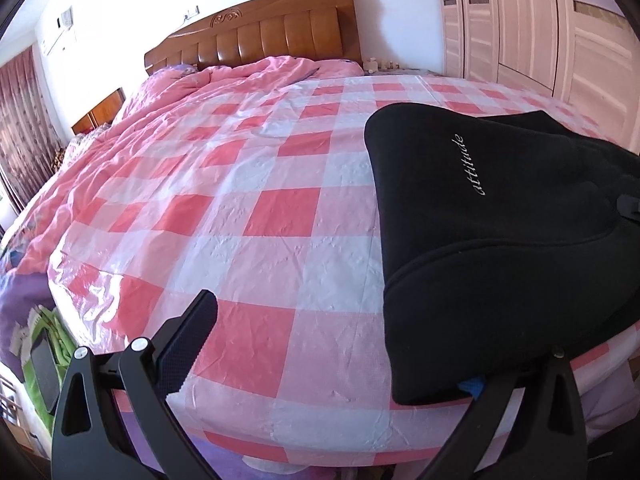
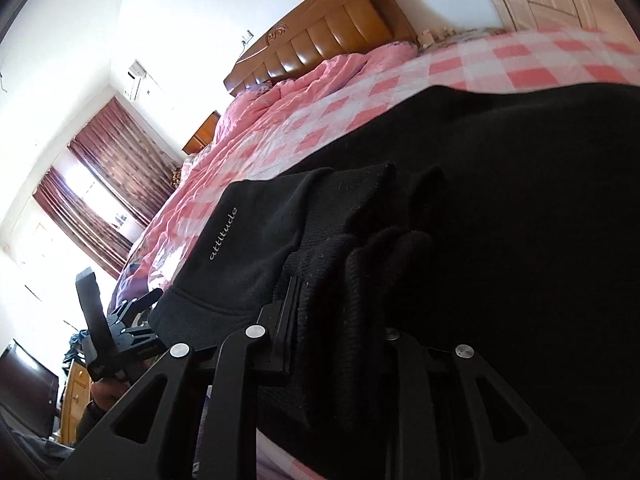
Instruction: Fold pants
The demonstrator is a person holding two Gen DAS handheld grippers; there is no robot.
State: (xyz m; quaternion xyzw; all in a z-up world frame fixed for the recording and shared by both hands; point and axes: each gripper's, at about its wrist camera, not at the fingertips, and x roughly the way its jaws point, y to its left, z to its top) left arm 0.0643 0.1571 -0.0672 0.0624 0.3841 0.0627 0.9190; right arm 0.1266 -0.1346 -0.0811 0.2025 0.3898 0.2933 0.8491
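Black pants [image 1: 480, 240] with white "attitude" lettering lie folded at the near right edge of the pink-checked bed [image 1: 260, 208]. My left gripper [image 1: 332, 352] is open at the bed's near edge; its left finger [image 1: 188, 340] shows bare and its right finger is hidden under the pants' edge. In the right wrist view the pants [image 2: 480, 200] fill most of the frame. My right gripper [image 2: 340, 308] is shut on a bunched fold of the pants; the cloth covers its right finger. The left gripper [image 2: 100, 320] also shows at the left there.
A pink duvet [image 1: 224, 80] is bunched against the wooden headboard [image 1: 280, 28]. A wardrobe [image 1: 540, 20] stands at the right. Curtains [image 2: 100, 192] and a window lie to the left, with a nightstand [image 1: 104, 112] beside the bed.
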